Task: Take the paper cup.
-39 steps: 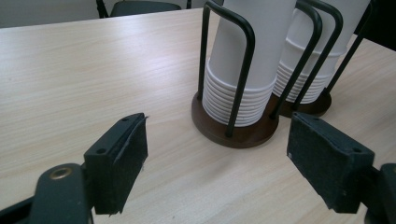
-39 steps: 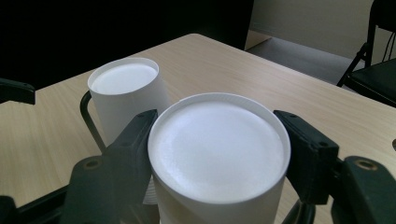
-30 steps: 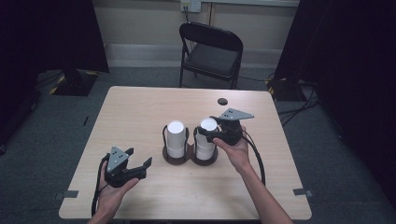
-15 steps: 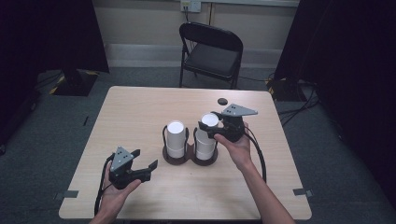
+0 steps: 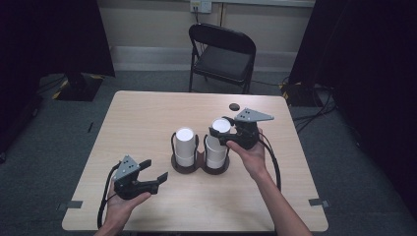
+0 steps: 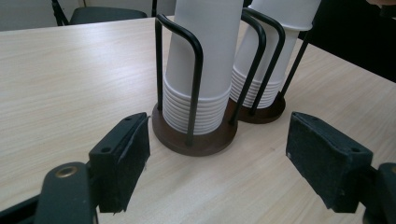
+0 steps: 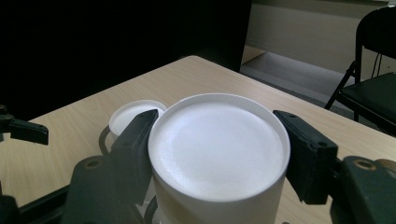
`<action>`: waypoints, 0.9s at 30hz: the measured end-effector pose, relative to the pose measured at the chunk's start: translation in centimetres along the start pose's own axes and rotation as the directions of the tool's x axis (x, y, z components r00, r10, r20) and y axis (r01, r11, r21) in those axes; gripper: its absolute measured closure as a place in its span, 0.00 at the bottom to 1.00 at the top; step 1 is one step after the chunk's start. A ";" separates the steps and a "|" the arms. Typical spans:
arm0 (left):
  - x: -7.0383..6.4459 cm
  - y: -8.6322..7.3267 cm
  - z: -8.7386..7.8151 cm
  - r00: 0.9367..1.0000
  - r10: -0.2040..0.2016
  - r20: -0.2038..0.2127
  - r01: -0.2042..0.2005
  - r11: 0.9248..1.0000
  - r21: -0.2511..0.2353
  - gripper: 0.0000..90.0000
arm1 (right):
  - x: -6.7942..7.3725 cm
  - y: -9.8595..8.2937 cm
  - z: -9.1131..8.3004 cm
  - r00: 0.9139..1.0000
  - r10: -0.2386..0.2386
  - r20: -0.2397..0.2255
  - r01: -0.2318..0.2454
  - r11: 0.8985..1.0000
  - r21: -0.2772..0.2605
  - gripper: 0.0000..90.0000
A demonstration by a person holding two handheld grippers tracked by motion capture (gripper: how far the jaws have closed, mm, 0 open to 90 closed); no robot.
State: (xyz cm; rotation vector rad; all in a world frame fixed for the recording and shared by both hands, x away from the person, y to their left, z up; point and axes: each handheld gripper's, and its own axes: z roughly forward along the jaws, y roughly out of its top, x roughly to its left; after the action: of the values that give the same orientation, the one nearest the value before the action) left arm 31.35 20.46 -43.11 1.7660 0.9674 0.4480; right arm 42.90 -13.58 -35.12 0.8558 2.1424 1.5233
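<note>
Two stacks of white cups stand mouth down in black wire holders with round brown bases [image 5: 187, 167] at mid-table: the left stack [image 5: 185, 145] and the right stack [image 5: 215, 153]. My right gripper [image 5: 221, 127] is shut on the top cup [image 7: 218, 144] of the right stack, one jaw pressed to each side, and that cup sits a little above the others. The left stack's top [image 7: 133, 114] shows beyond it. My left gripper [image 5: 156, 168] is open, low over the table front-left of the holders. Its jaws [image 6: 219, 126] frame the nearer holder base [image 6: 194, 140] without touching it.
A small dark round object [image 5: 234, 106] lies on the table behind the right stack. A black folding chair [image 5: 223, 51] stands beyond the far edge. Bare tabletop [image 5: 137, 118] spreads left of the holders.
My left gripper has slid right and forward toward the holders. My right gripper has risen slightly with the top cup of the right stack.
</note>
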 end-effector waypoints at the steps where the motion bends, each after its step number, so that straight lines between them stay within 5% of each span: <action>1: 0.0 0.0 0.0 1.000 -0.002 0.003 0.002 1.000 -0.002 0.24 | 0.0 0.1 0.0 1.000 -0.002 0.003 0.002 1.000 -0.002 0.38; 12: 0.0 0.3 0.2 0.999 -0.023 0.038 0.022 1.000 0.007 0.23 | 0.0 0.9 -0.4 1.000 0.006 -0.002 -0.006 1.000 -0.027 0.38; 27: -0.5 1.0 0.1 0.998 -0.025 0.057 0.025 1.000 -0.002 0.35 | -0.6 1.4 -2.2 0.997 0.072 -0.018 -0.073 0.993 -0.094 0.38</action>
State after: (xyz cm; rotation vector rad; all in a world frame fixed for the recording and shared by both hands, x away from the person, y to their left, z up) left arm 31.54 19.86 -42.21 1.7535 0.9474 0.3807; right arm 42.35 -15.19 -33.11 0.9019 2.0511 1.6573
